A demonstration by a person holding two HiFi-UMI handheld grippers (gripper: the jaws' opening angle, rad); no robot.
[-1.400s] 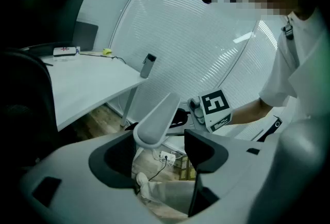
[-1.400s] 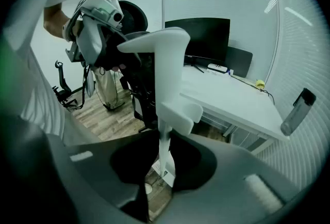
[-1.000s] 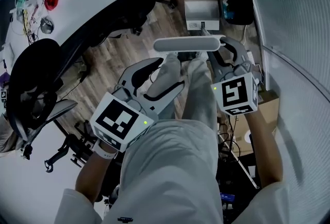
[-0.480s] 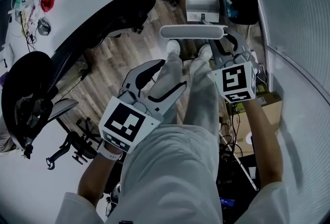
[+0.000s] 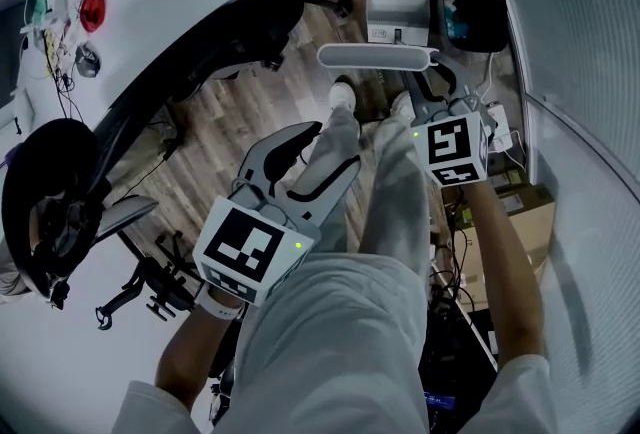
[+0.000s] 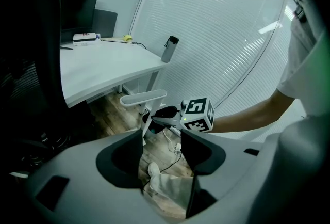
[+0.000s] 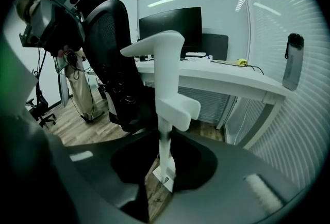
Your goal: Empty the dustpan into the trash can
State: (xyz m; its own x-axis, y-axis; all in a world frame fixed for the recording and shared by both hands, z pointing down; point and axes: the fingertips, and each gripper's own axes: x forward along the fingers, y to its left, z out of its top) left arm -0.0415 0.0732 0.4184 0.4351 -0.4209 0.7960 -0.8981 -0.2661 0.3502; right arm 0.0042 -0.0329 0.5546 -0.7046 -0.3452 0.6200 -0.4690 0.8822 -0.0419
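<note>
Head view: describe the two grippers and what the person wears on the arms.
Both the left gripper and right gripper have grey curved jaws with black pads. Each carries a white cube with black square markers and a small green light. The person wears white short sleeves and a white band on the left wrist.
</note>
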